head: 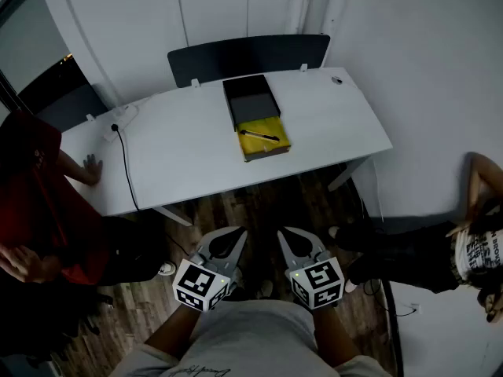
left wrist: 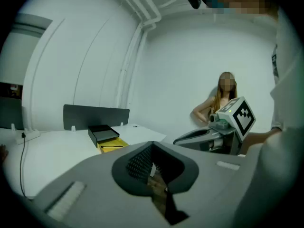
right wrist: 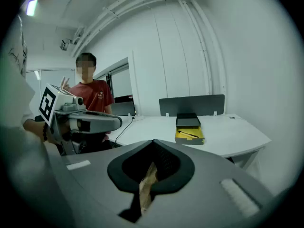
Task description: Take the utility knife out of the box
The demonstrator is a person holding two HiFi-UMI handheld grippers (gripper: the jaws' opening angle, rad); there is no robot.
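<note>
Utility knife (head: 259,136): it lies slantwise inside the box (head: 255,151), in the open yellow tray. The white table (head: 181,144) bears the box, and the black sleeve (head: 250,96) sits just behind the tray. Both grippers hang well short of the box, over the floor. The left gripper (head: 234,236) and right gripper (head: 288,236) each have their jaws pressed together on nothing. The approach likely comes first. Then open one gripper's jaws above the box, come down across the slim handle at mid-length, steady the box wall with the other, and lift straight up.
</note>
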